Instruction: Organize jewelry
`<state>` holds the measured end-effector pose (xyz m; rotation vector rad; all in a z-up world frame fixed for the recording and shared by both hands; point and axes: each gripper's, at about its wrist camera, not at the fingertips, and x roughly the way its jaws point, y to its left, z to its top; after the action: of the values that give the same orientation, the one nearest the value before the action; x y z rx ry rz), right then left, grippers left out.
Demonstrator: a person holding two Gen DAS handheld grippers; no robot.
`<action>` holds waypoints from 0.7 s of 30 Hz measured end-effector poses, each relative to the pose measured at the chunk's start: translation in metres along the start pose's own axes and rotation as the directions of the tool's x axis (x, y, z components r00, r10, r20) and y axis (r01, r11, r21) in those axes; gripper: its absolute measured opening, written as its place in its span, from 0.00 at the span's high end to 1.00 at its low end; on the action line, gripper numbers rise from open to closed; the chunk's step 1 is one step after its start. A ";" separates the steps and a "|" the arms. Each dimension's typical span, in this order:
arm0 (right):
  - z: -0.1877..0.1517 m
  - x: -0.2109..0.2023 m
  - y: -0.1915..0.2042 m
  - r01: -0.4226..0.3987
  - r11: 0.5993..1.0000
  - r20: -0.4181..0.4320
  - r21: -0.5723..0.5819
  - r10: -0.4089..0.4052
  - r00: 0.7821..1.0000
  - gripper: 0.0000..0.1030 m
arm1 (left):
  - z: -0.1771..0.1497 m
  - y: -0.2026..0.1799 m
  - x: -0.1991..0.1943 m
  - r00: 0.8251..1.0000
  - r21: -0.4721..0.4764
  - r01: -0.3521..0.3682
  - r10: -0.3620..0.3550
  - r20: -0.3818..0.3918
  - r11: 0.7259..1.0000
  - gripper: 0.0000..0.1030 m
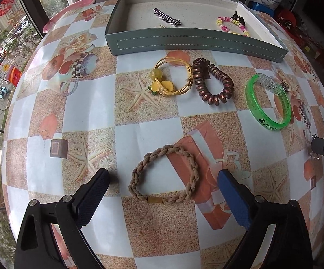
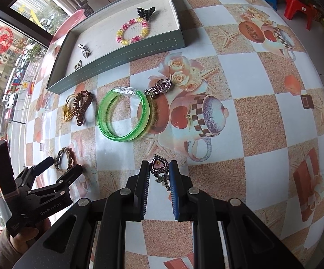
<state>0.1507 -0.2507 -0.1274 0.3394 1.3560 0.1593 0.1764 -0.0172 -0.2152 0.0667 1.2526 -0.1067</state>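
Left wrist view. Left claw (image 1: 163, 179): released, jaws spread wide, one on either side of the braided tan hair tie (image 1: 163, 177), neither pad touching it. The tie lies flat on the tabletop (image 1: 90, 103), which wears a chequered cloth printed with starfish, roses and cups. Farther off: yellow wire bracelet with flower charm (image 1: 170, 79), touching the brown spiral hair tie (image 1: 213, 81); to the right, the green translucent bangle (image 1: 268, 103), with dark printed characters on its rim too small to read. Grey-green tray (image 1: 193, 41) at the far edge holds a silver hair clip (image 1: 167, 17), a pink-and-yellow spiral tie (image 1: 233, 25) and a black claw clip (image 1: 238, 16). A white bag behind the tray bears blue letters, partly legible as "INVE".

Right wrist view. Right claw (image 2: 159, 174): clenched on a heart-shaped pendant earring (image 2: 159, 167), held just above the tabletop (image 2: 251, 116). Its matching earring (image 2: 160, 87) lies by the green bangle (image 2: 123, 114), touching its rim. The tray (image 2: 126, 56) sits beyond, handwriting on its floor inside the spiral tie (image 2: 132, 31) unreadable. At lower left a hand (image 2: 25, 233) holds the left claw (image 2: 59, 168), body marked "GenRobot.AI", over the braided tie (image 2: 65, 159). Red paper cuttings are on the window.
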 end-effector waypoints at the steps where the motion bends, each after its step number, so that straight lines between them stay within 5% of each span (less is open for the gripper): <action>1: 0.000 0.000 0.000 -0.001 1.000 0.001 0.000 0.001 1.000 0.82 | 0.000 -0.002 0.002 1.000 0.008 0.004 -0.004 0.012 1.000 0.10; 3: -0.001 -0.001 0.002 -0.004 1.000 0.001 -0.001 0.004 1.000 0.82 | 0.001 -0.007 0.001 0.999 0.047 0.013 -0.016 0.049 0.999 0.42; 4: -0.001 -0.001 0.003 -0.004 1.000 0.002 -0.002 0.004 1.000 0.82 | 0.002 -0.011 0.003 0.998 0.064 0.023 -0.026 0.050 0.998 0.69; 5: -0.001 -0.002 0.003 -0.005 1.000 0.004 -0.004 0.005 1.000 0.82 | 0.006 -0.015 0.007 0.999 0.077 0.027 -0.030 0.044 0.997 0.77; 13: 0.007 -0.013 0.010 -0.016 1.000 0.023 -0.022 0.016 1.000 0.82 | 0.020 -0.013 0.008 0.988 -0.002 0.129 -0.128 0.084 0.992 0.77; 21: 0.042 -0.033 0.022 -0.046 0.997 0.064 -0.057 0.049 0.997 0.82 | 0.060 -0.030 -0.036 0.969 -0.023 0.167 -0.160 0.187 0.986 0.77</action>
<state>0.1866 -0.2466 -0.0822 0.3282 1.2772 0.2231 0.2186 -0.0521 -0.1615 -0.0783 1.0722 -0.2266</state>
